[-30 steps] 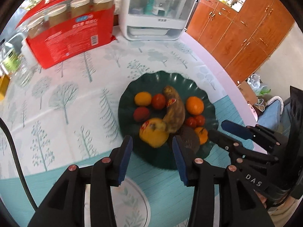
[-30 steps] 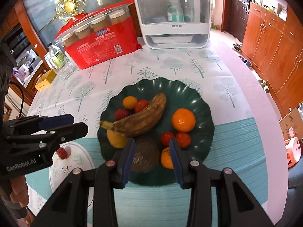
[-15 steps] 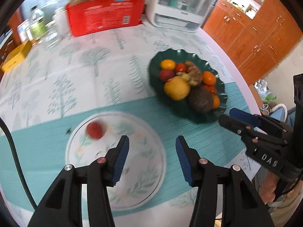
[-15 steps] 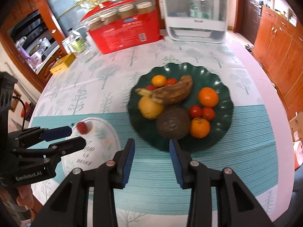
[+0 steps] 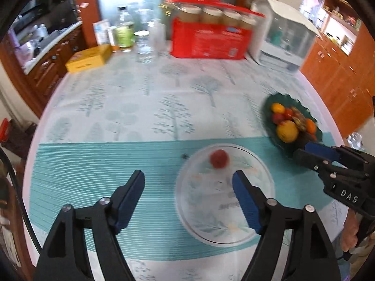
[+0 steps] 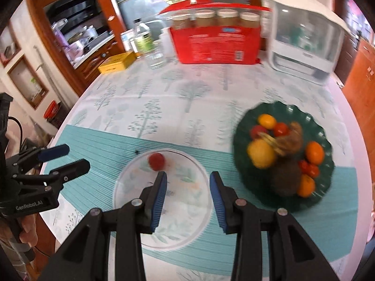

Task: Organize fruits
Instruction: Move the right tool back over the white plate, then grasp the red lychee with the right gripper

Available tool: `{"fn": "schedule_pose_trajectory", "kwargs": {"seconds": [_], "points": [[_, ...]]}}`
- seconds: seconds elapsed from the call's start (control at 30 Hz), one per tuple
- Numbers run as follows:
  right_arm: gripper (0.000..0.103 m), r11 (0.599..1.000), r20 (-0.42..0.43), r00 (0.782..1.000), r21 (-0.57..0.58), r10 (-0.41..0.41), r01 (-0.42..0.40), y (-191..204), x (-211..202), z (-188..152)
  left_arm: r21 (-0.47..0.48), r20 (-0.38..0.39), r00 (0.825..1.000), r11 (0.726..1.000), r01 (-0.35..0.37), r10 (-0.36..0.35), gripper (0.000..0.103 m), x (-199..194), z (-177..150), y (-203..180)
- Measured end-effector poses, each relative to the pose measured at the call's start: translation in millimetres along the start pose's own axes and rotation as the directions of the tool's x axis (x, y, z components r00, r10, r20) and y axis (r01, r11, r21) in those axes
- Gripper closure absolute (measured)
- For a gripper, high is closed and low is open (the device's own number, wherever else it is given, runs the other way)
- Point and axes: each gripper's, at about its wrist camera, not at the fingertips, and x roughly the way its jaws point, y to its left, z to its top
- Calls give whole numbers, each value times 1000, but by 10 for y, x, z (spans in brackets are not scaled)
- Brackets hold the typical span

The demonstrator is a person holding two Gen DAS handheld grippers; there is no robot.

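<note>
A dark green plate point(image 6: 248, 178) point(image 5: 271, 103) holds several fruits: a yellow fruit point(image 6: 261, 153), a brown banana point(image 6: 290, 138), oranges, small red tomatoes and a brown round fruit. A clear round plate point(image 6: 187, 229) point(image 5: 211, 229) with a leaf print holds one small red fruit point(image 6: 156, 161) point(image 5: 219, 159). My left gripper point(image 5: 188, 183) is open and empty, above the table's front, left of the clear plate. My right gripper point(image 6: 188, 183) is open and empty above the clear plate, left of the green plate.
At the back stand a red pack of jars point(image 6: 218, 44), a white appliance point(image 6: 304, 44), bottles point(image 6: 143, 39) and a yellow box point(image 6: 117, 63). The table edge curves close at the front and the right. Wooden cabinets point(image 5: 339, 70) stand to the right.
Both grippers have swung left and pulled back from the green plate toward the clear plate. The left gripper's jaws have opened wider. The fruits have not moved.
</note>
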Motion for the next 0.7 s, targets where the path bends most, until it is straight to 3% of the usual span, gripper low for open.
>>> {"fn": "schedule_pose_trajectory", "kwargs": {"seconds": [0.17, 0.7], "points": [[65, 999, -42, 999, -38, 18, -20, 253, 307, 125, -38, 22, 997, 997, -71, 72, 15, 94, 14, 262], [65, 999, -172, 985, -40, 23, -30, 476, 1215, 158, -118, -101, 994, 992, -42, 30, 15, 891, 8, 613]]}}
